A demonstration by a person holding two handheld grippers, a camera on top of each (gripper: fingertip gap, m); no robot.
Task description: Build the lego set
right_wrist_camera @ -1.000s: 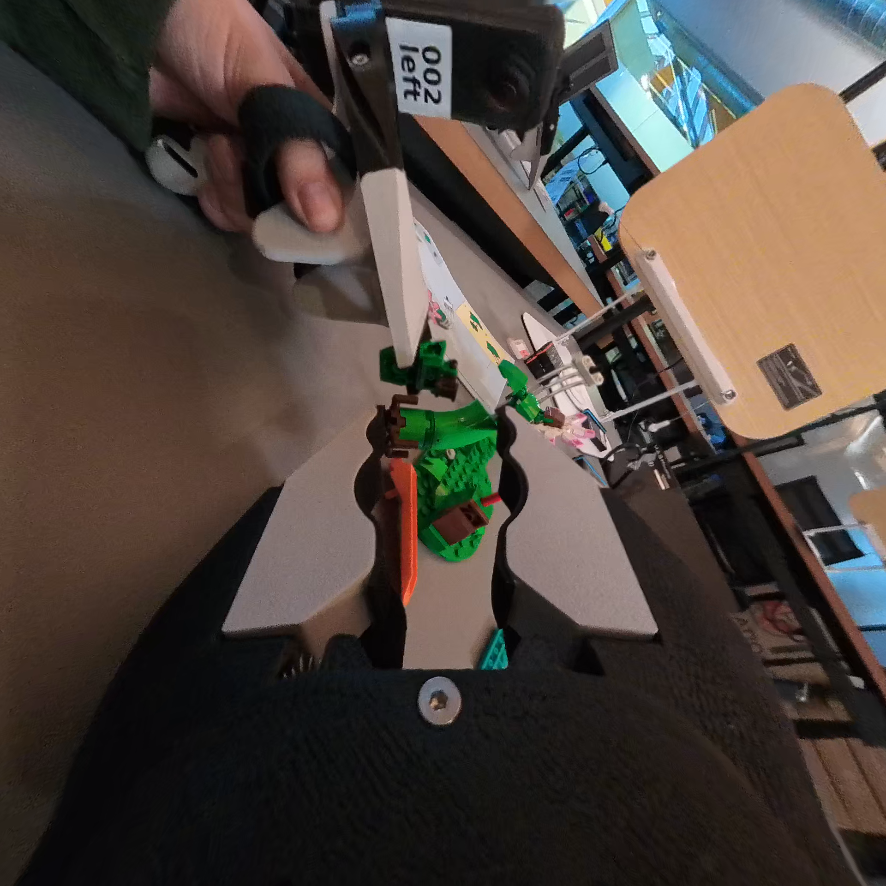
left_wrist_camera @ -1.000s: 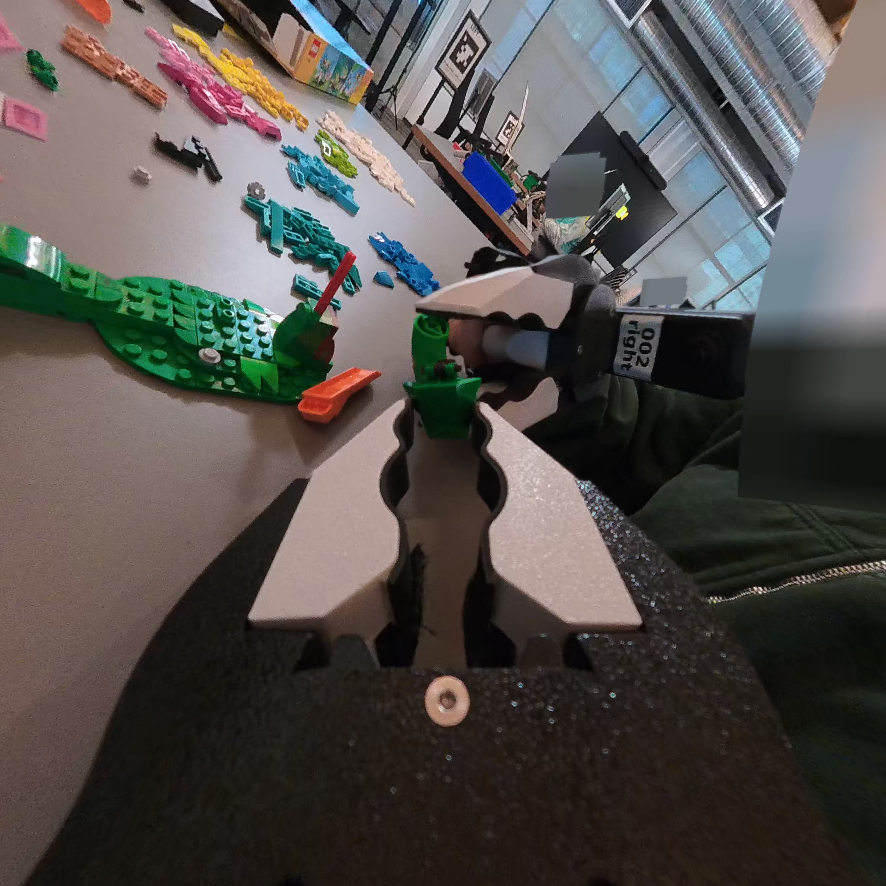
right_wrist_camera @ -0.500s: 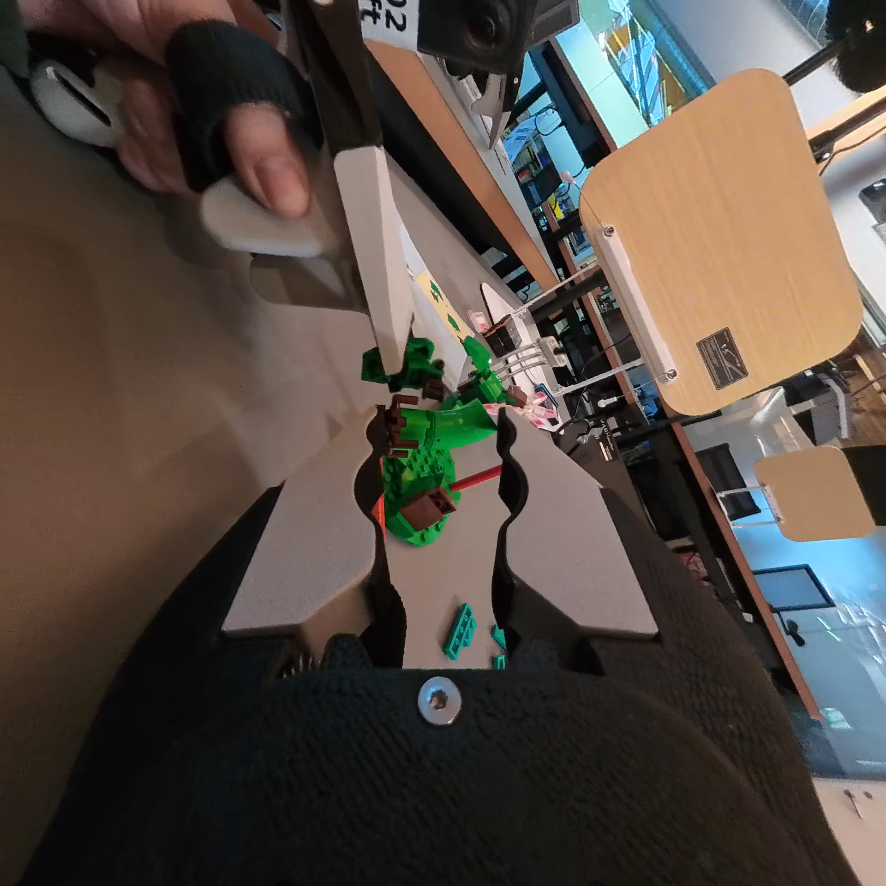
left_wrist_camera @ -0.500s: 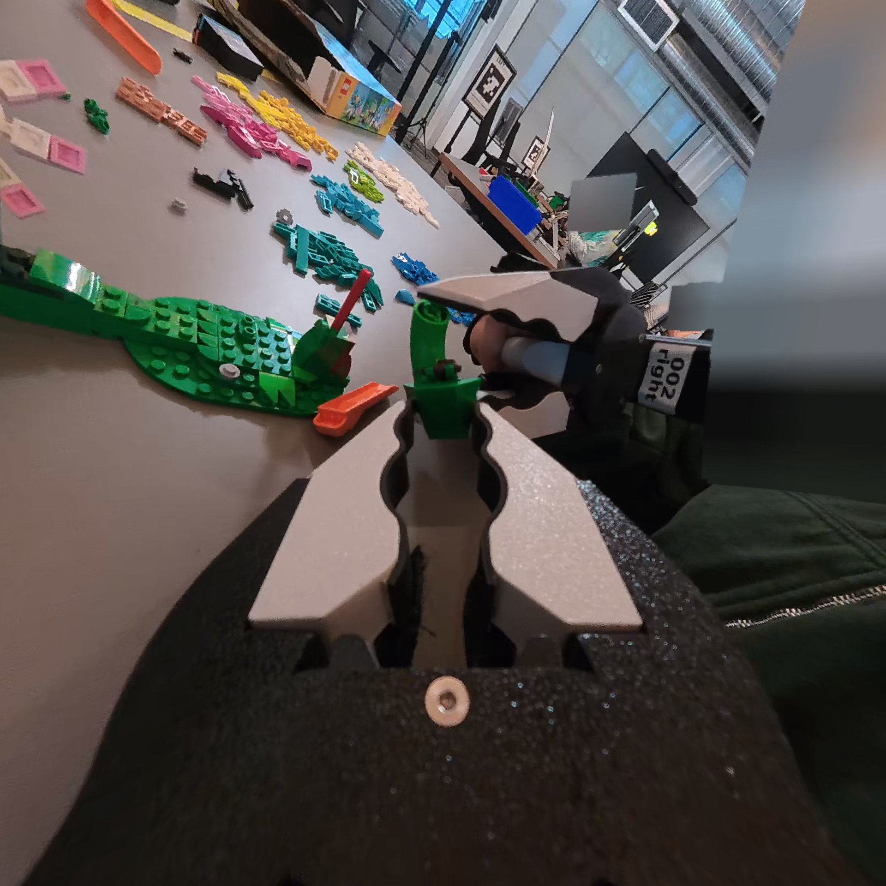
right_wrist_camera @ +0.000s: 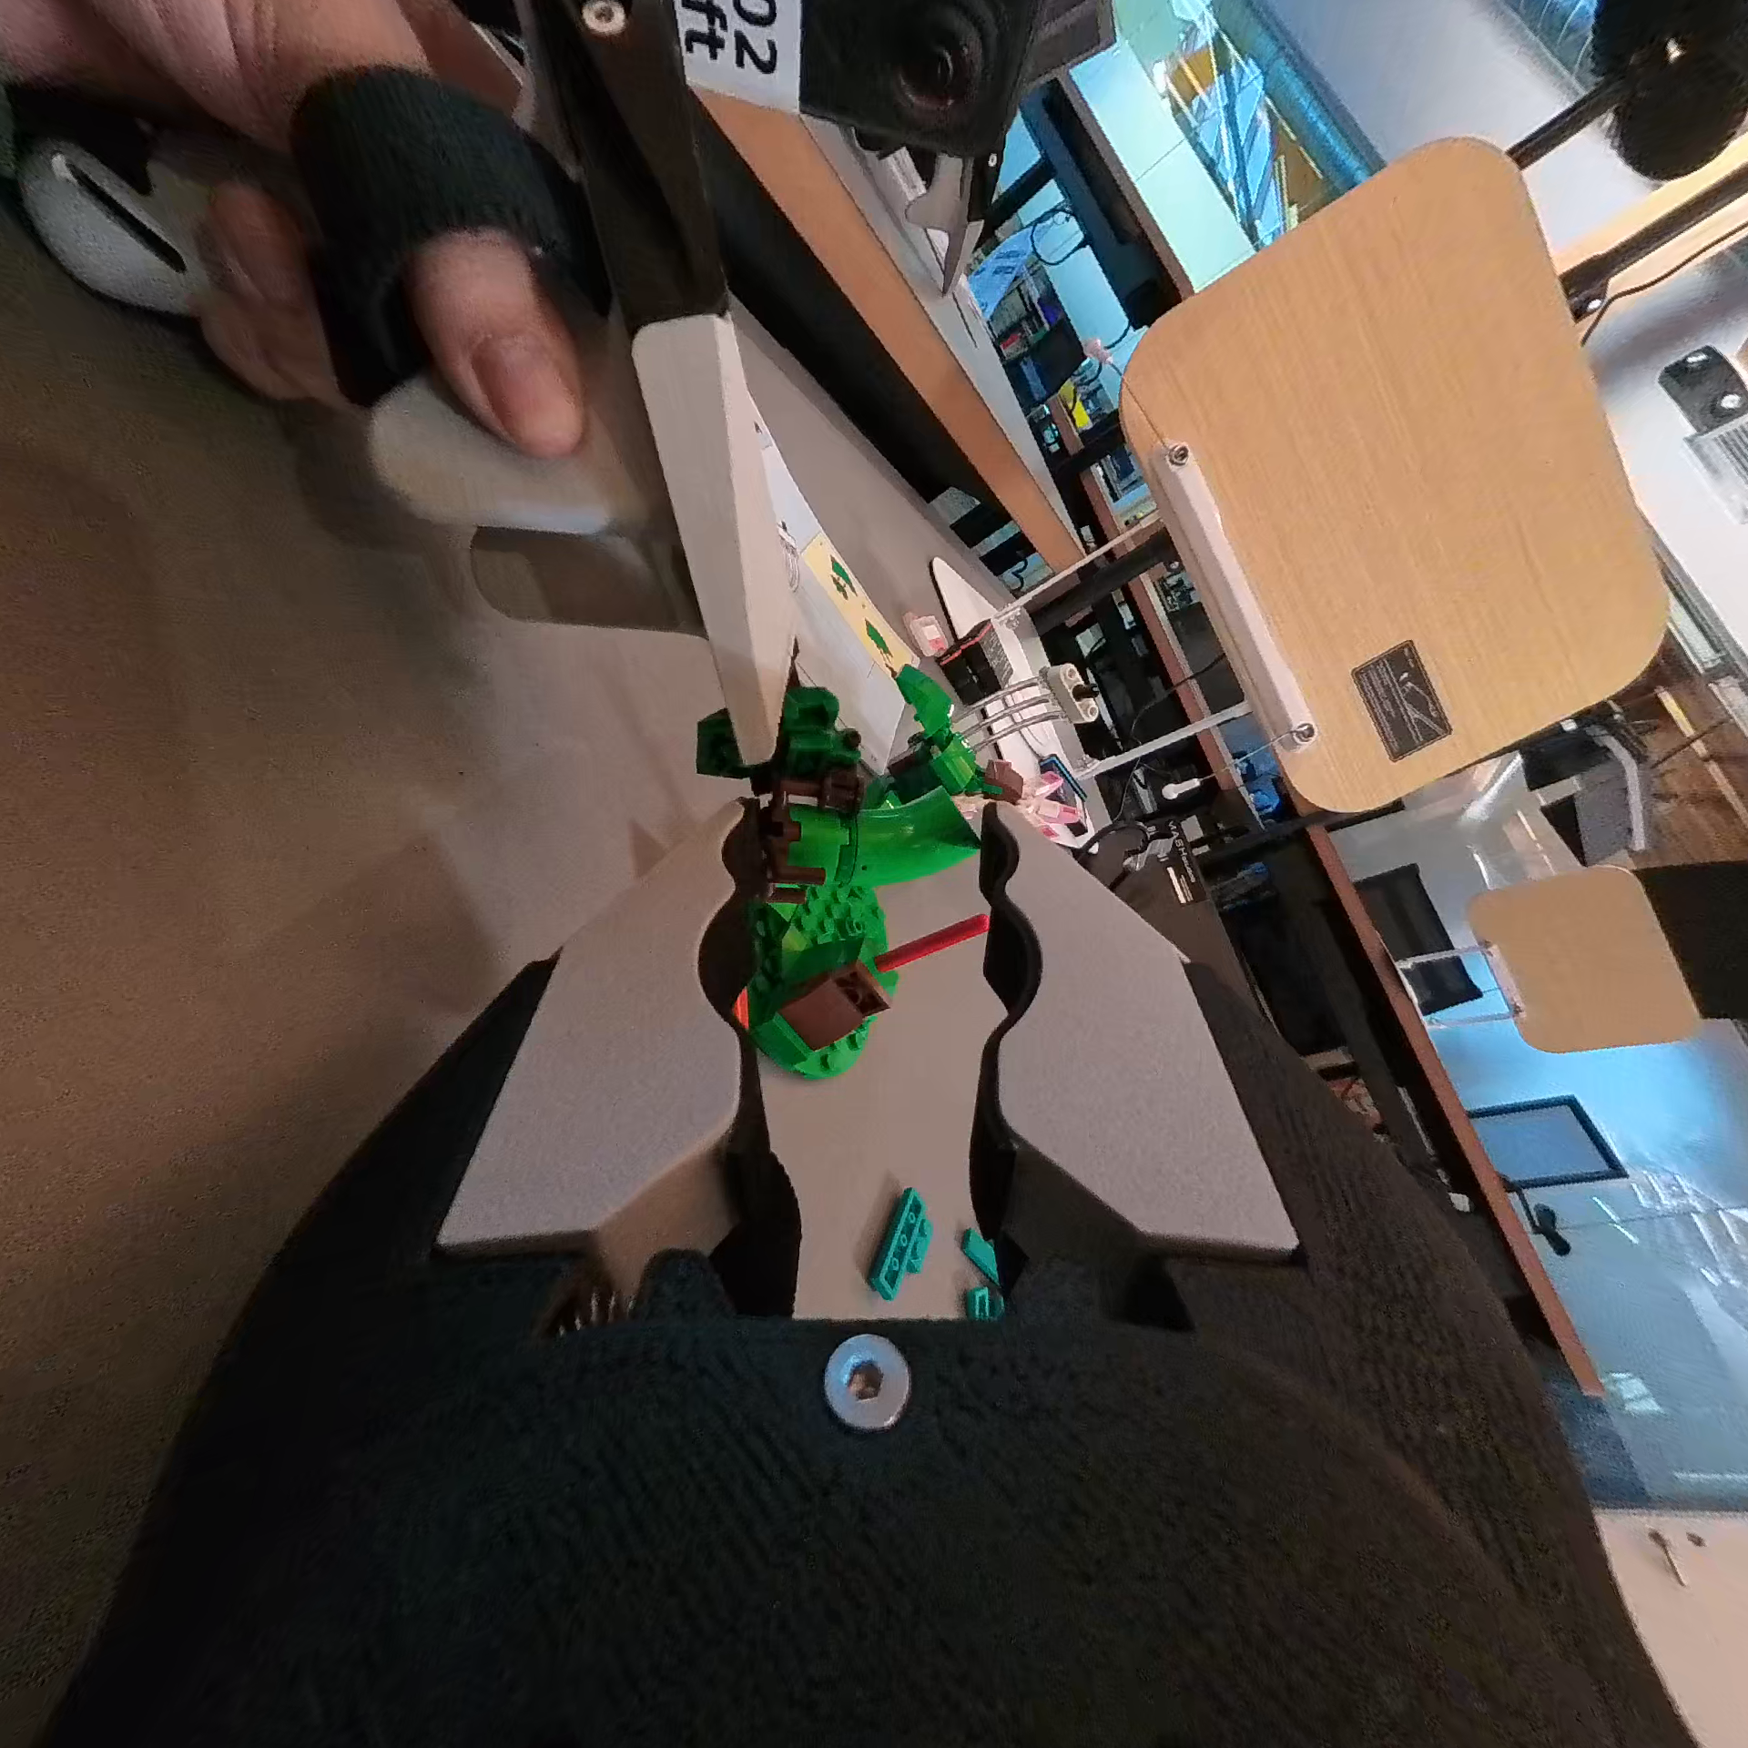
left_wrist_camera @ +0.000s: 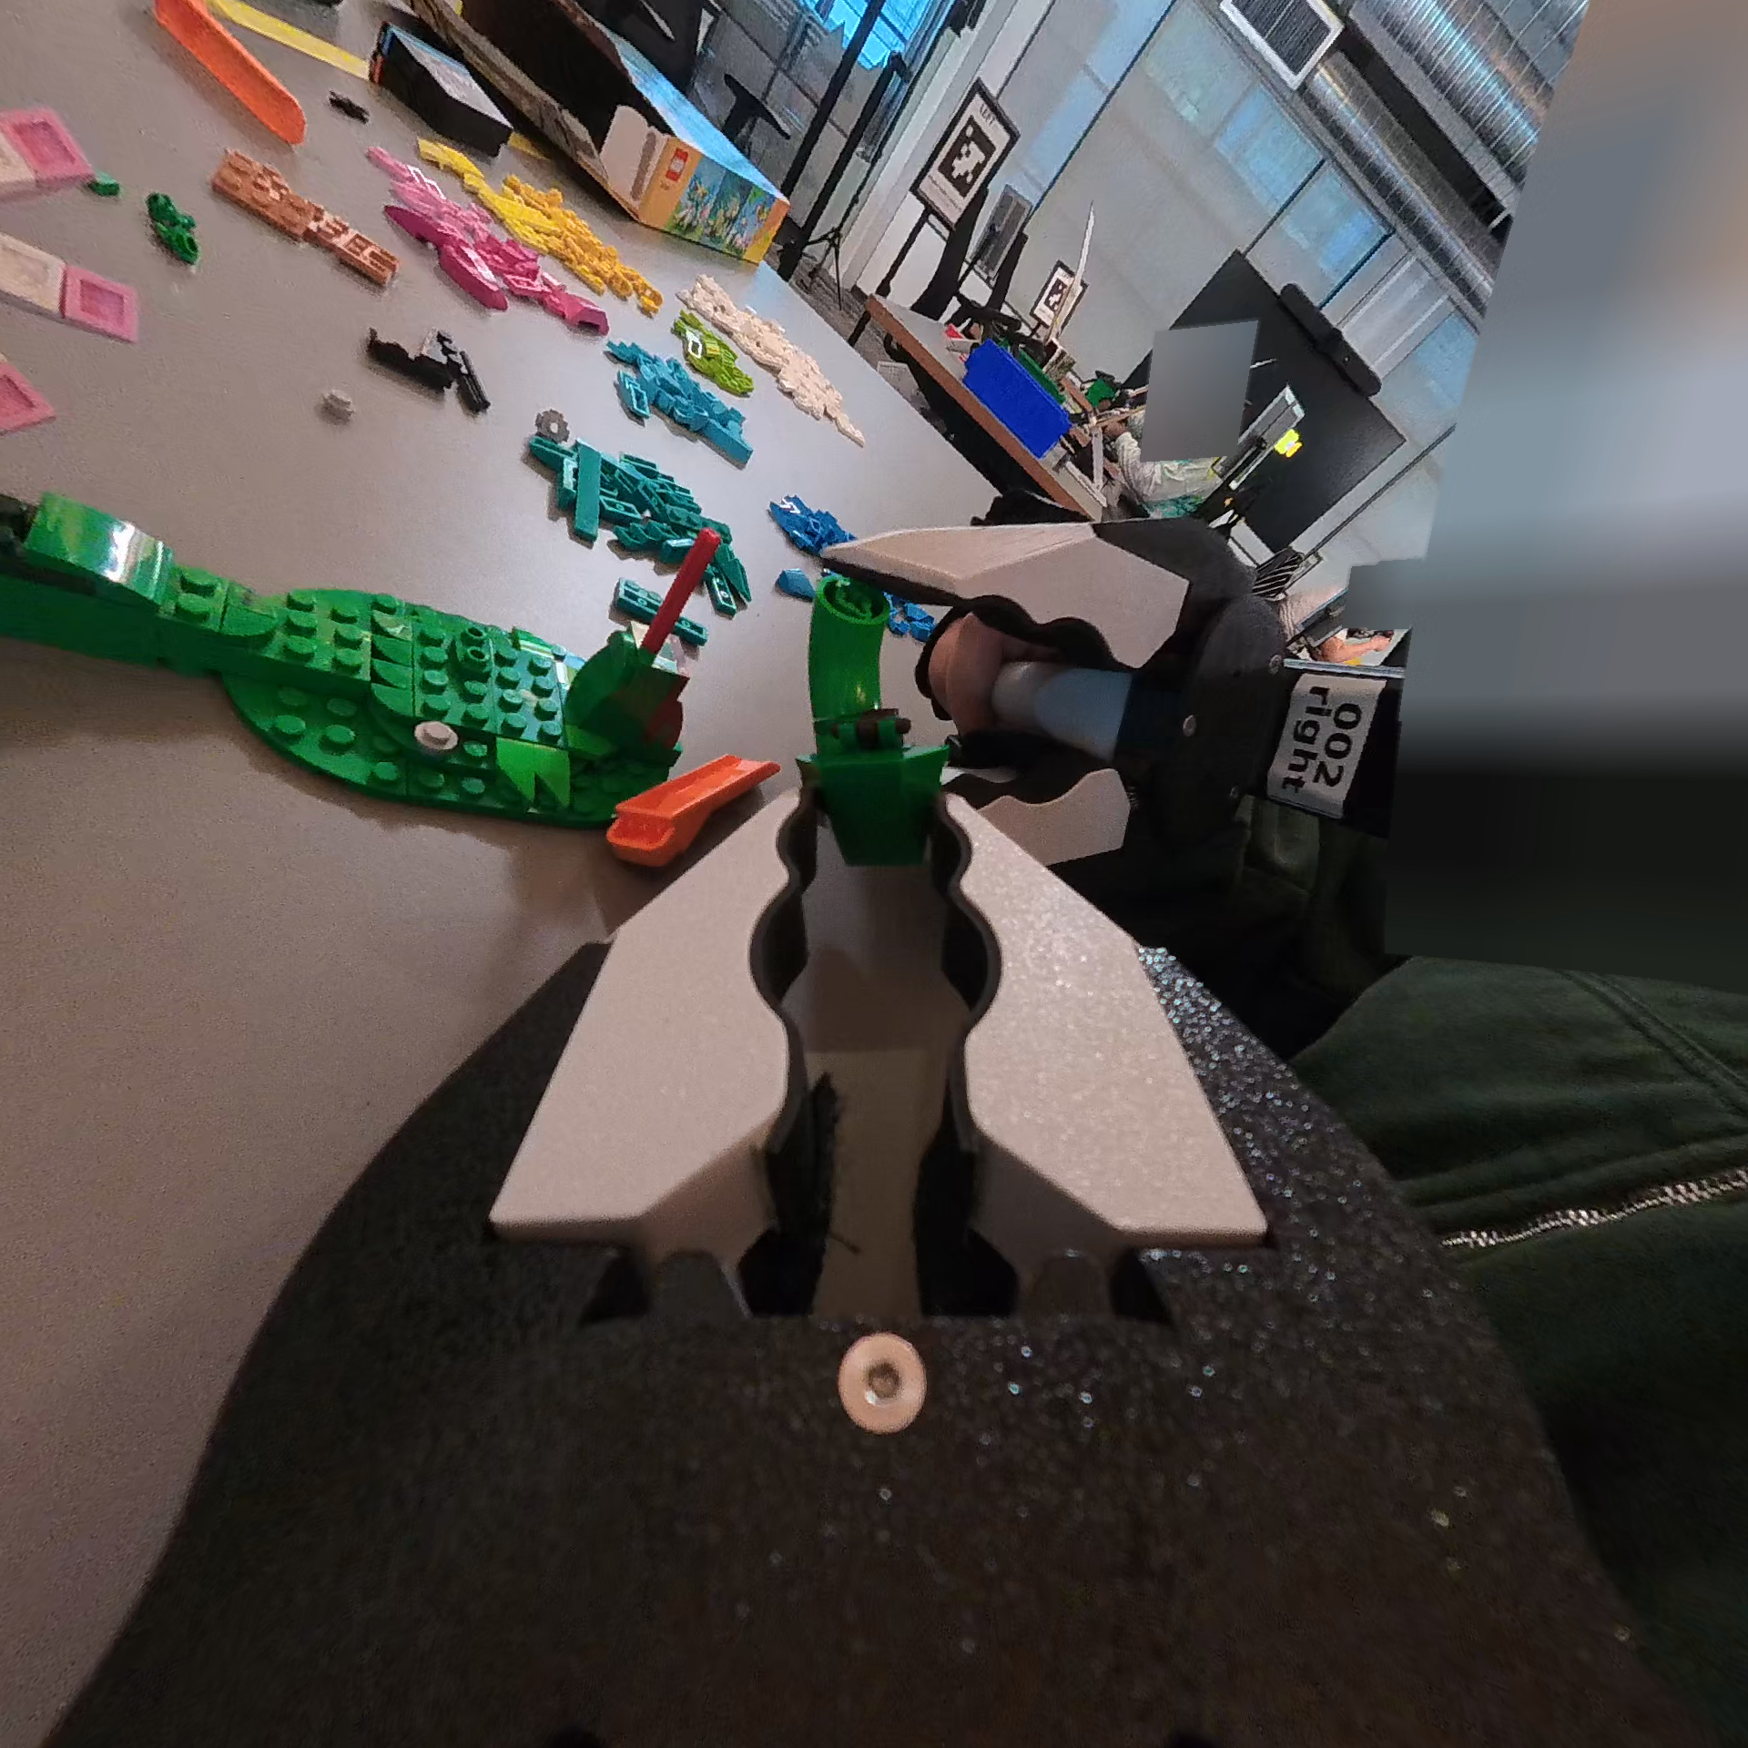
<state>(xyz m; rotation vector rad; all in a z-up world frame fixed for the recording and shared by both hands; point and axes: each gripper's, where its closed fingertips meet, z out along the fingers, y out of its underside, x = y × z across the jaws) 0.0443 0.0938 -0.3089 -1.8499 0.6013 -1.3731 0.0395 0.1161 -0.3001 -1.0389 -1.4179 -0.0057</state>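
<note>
My left gripper (left_wrist_camera: 875, 804) is shut on a small dark green leaf piece (left_wrist_camera: 875, 813) at its fingertips. My right gripper (right_wrist_camera: 856, 832) is shut on a curved bright green stem (right_wrist_camera: 851, 837) with brown bits at one end. The stem (left_wrist_camera: 845, 653) stands right on top of the leaf piece, and the two touch. The right gripper (left_wrist_camera: 993, 662) comes in from the right in the left wrist view. The left gripper's finger (right_wrist_camera: 733, 539) and the leaf piece (right_wrist_camera: 804, 733) show above my right fingertips. A green baseplate build (left_wrist_camera: 378, 681) with a red rod (left_wrist_camera: 676, 605) lies on the table.
An orange brick separator (left_wrist_camera: 686, 809) lies beside the build. Sorted piles of teal (left_wrist_camera: 634, 501), pink, yellow and white pieces and a set box (left_wrist_camera: 681, 180) lie farther back. Teal pieces (right_wrist_camera: 899, 1239) lie under my right gripper. A wooden chair (right_wrist_camera: 1390, 454) stands off the table.
Both grippers have kept their hold and stayed joined at the stem and leaf piece. They have shifted together over the table; the orange separator has left the right wrist view.
</note>
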